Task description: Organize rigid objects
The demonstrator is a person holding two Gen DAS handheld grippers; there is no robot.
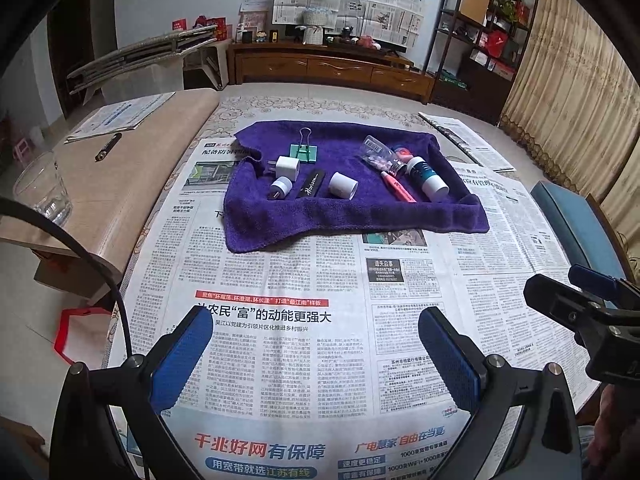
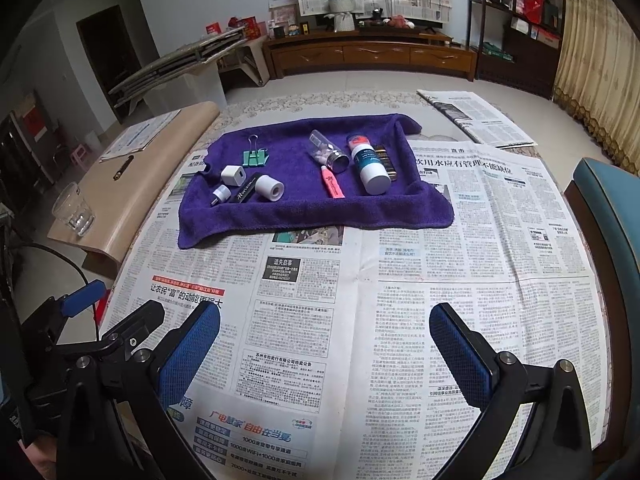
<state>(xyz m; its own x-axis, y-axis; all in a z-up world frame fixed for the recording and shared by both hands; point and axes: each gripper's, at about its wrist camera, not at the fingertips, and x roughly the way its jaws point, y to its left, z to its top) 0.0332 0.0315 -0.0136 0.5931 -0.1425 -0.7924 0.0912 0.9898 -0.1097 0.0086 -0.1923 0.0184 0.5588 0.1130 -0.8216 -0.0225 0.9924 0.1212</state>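
Observation:
A purple towel lies on the newspaper-covered table. On it lie a green binder clip, a white charger cube, a small white plug, a black stick, a white cap, a clear jar, a pink highlighter and a white-capped tube. My left gripper and right gripper are open and empty, well short of the towel.
A drinking glass and a dark pen stand on a beige side table at left. A blue chair is at right. Folded newspaper lies far right. The right gripper's body shows in the left view.

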